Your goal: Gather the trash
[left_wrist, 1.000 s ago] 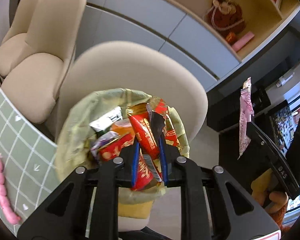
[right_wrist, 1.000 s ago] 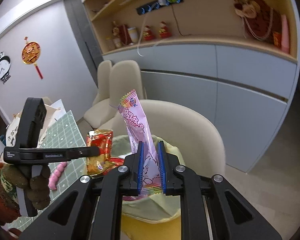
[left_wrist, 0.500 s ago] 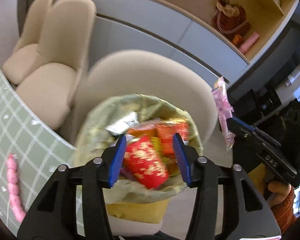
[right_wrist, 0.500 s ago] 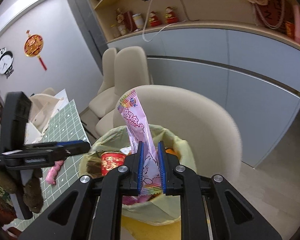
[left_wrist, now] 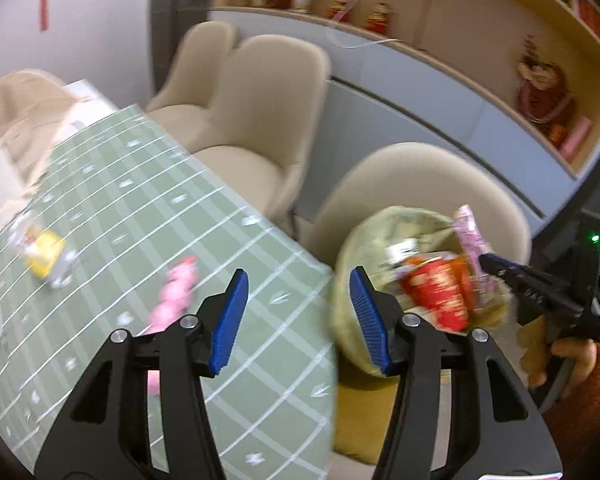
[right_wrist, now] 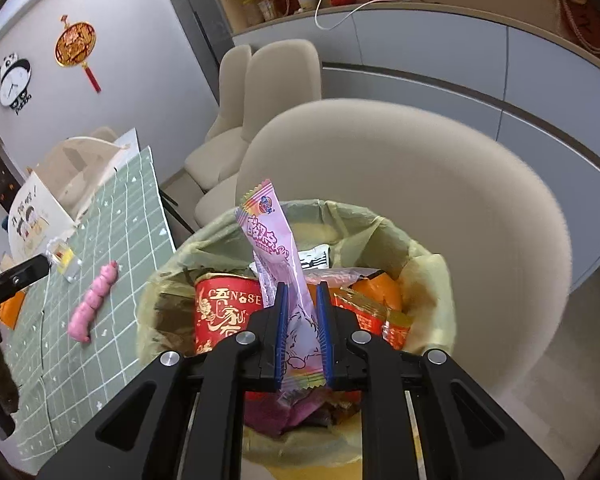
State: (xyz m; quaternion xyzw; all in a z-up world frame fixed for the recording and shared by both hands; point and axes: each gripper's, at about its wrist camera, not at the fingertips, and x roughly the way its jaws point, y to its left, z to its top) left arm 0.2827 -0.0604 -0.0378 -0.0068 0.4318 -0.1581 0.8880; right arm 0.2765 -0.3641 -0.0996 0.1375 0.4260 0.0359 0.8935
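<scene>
a green checked table (left_wrist: pixel 112 216) fills the left wrist view, where half a second ago the lined bin (right_wrist: pixel 428 276) was centred. the left gripper (left_wrist: pixel 296 312) has swung away from the bin toward the table, its fingers wide apart and holding nothing; the red wrapper (right_wrist: pixel 220 312) it carried a second ago now lies in the bin. the right gripper (right_wrist: pixel 302 332) hovers over the bin, fingers narrow, pinching a pink wrapper (right_wrist: pixel 276 248) upright. on the table a pink sausage-shaped piece (right_wrist: pixel 94 300) and a small yellow packet (left_wrist: pixel 44 256) remain, likely next to collect.
</scene>
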